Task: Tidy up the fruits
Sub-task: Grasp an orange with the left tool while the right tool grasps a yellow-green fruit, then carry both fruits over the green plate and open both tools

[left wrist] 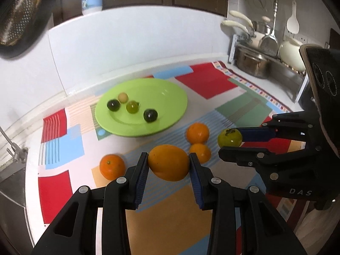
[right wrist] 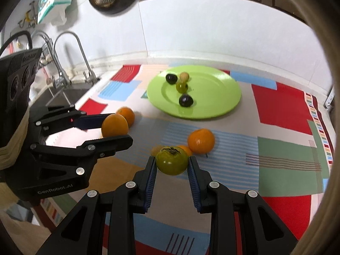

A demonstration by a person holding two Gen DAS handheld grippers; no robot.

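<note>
My left gripper (left wrist: 168, 161) is shut on a large orange (left wrist: 169, 162) and holds it above the patterned mat; it also shows in the right wrist view (right wrist: 115, 130). My right gripper (right wrist: 172, 163) is shut on a green tomato (right wrist: 172, 160), which also shows in the left wrist view (left wrist: 230, 137). A green plate (left wrist: 165, 89) holds two dark fruits, a green one and a pale one. Three oranges lie loose on the mat: one at the left (left wrist: 112, 166), two near the middle (left wrist: 197, 132) (left wrist: 200, 152).
A patterned mat (left wrist: 212, 80) covers the counter. A sink with taps (right wrist: 63, 63) is at the left. A rack with pots and utensils (left wrist: 261, 48) stands at the right. A white wall runs behind the plate.
</note>
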